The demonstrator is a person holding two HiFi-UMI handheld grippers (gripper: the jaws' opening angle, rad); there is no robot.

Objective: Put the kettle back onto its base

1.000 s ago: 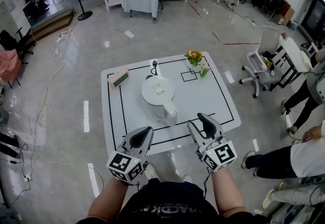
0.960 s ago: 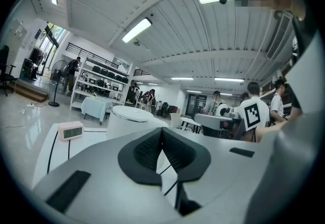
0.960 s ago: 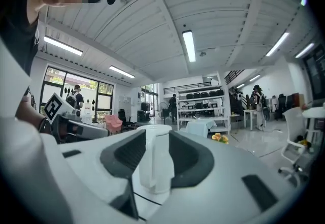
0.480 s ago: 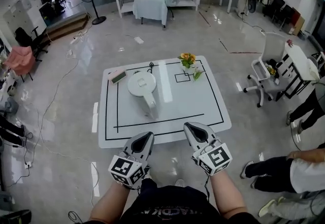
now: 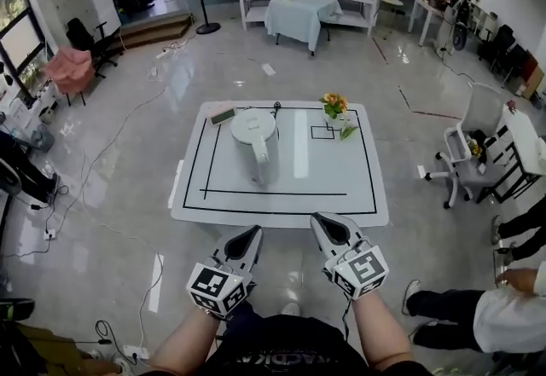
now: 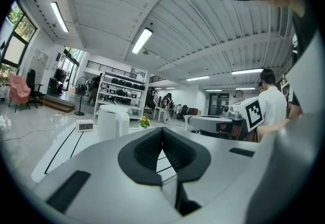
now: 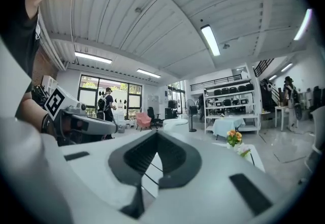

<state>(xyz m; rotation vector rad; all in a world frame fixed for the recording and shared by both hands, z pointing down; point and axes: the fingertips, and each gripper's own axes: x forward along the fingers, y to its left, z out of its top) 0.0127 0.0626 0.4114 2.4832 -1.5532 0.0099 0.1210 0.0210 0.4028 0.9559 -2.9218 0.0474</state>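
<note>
Kettle (image 5: pixel 254 131) was seen upright on the counter (image 5: pixel 341 187), toward 10 o'clock of centre, its handle (image 5: pixel 261 168) turned to 6 o'clock. It was judged rigid, smooth, heavy if filled, and best taken by the handle. The left claw (image 5: pixel 248 235) and right claw (image 5: pixel 325 223) were closed, empty.

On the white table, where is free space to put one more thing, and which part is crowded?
The widest bare patch is the table's right half, between the kettle and the right edge, in front of the flowers. The near strip in front of the kettle is bare too. The far side is crowded: clock, kettle and flowers stand there.
</note>
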